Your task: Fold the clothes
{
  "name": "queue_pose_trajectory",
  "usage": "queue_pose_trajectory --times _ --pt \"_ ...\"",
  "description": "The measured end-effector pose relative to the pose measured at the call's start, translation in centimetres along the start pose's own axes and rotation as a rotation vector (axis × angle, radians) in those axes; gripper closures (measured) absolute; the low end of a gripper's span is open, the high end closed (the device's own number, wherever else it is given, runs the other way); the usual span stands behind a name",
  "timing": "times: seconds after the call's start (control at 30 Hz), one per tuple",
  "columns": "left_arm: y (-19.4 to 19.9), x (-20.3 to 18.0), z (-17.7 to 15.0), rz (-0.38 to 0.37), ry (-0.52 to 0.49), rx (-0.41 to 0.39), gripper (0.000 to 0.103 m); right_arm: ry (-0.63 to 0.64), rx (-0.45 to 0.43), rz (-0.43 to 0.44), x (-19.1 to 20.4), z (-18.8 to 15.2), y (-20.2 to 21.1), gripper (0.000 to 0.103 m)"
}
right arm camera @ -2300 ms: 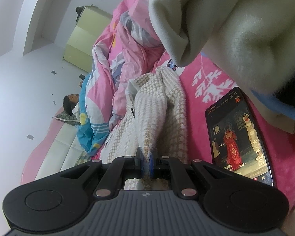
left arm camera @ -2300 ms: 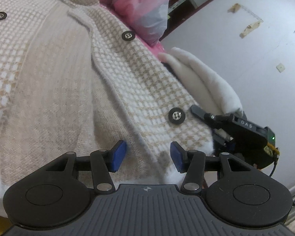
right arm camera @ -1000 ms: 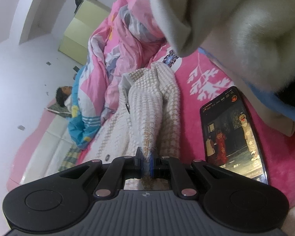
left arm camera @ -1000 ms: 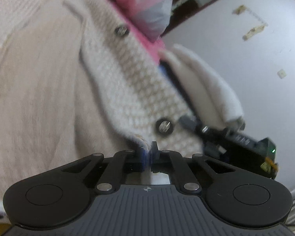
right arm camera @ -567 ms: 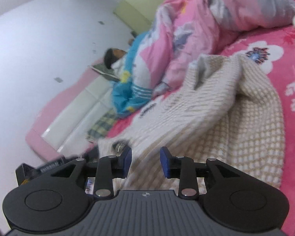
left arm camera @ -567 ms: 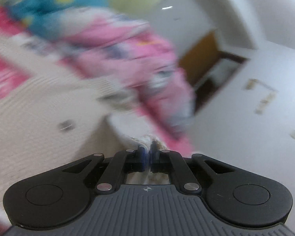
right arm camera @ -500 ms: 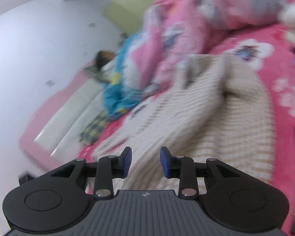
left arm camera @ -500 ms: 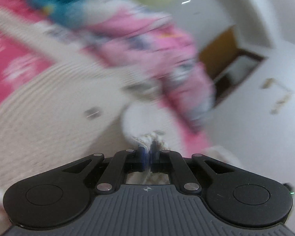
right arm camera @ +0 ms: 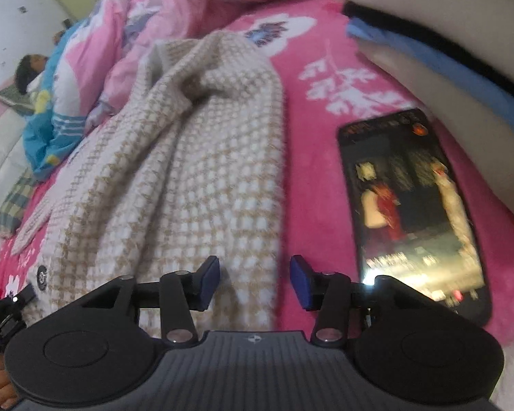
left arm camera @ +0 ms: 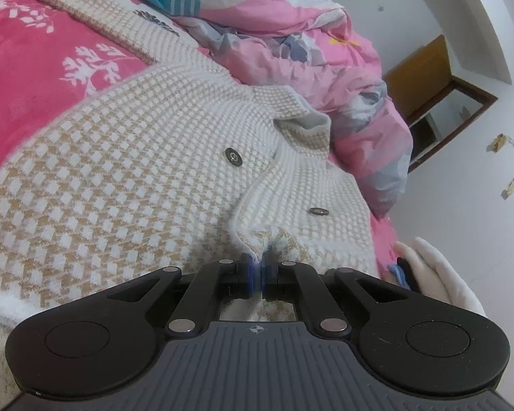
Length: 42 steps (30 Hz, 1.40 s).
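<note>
While my left gripper [left arm camera: 256,270] pinches the checked cardigan's [left arm camera: 137,171] front edge below its buttons, my right gripper [right arm camera: 255,282] hovers spread apart over the cardigan, beside a phone [right arm camera: 411,205].

Cardigan [left arm camera: 126,178]: thick knitted cloth, waffle-like check of white and tan, fuzzy and matt; buttons [left arm camera: 232,156] dark, metallic sheen. Bed cover [right arm camera: 318,157] under the cardigan: pink plush fleece, matt, soft nap, white print. Quilt [left arm camera: 291,51] beyond the cardigan collar: smooth thin cloth, slightly crumpled. Phone [right arm camera: 411,205] beside the cardigan: glossy glass screen, lit. Left gripper [left arm camera: 256,270]: matt black plastic, ribbed grey body, shiny metal pivot pins, blue rubbery pads [left arm camera: 246,267]. Right gripper [right arm camera: 255,279]: same finish.
</note>
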State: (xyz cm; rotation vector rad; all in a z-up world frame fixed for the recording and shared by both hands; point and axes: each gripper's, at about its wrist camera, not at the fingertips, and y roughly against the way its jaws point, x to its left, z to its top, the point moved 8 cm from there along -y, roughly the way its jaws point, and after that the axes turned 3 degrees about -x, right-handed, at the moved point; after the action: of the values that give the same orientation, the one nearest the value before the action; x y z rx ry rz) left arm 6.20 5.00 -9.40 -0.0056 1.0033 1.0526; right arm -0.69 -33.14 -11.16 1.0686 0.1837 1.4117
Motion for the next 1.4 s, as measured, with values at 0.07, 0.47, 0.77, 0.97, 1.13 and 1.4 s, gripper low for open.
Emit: queue_pose_trajectory --times 0.07,0.47,0.77,0.97,1.13,1.4 --pt "0.0 0.0 -0.1 0.010 -0.009 -0.001 0.101 0.005 -0.027 0.049 0.7 1.5 0.9 0.087" --pt "0.4 -2.3 -0.3 -0.022 -0.051 0.030 0.101 0.433 -0.544 -0.136 4.6 25.6 16.5 0.103" --pt "-1.3 -2.0 -0.7 0.028 -0.047 0.075 0.101 0.235 -0.552 -0.358 -6.5 30.4 18.2 0.103" --pt "-1.9 -1.3 -0.4 0.065 -0.032 0.097 0.101 0.219 -0.493 0.174 1.3 18.7 19.4 0.093" --pt "-1.7 -1.5 -0.3 0.076 -0.029 0.086 0.101 0.235 -0.148 0.265 4.9 7.4 10.5 0.073" --pt "-0.6 -3.3 0.9 0.029 -0.009 0.054 0.101 0.640 -0.150 0.307 12.5 -4.1 6.6 0.061"
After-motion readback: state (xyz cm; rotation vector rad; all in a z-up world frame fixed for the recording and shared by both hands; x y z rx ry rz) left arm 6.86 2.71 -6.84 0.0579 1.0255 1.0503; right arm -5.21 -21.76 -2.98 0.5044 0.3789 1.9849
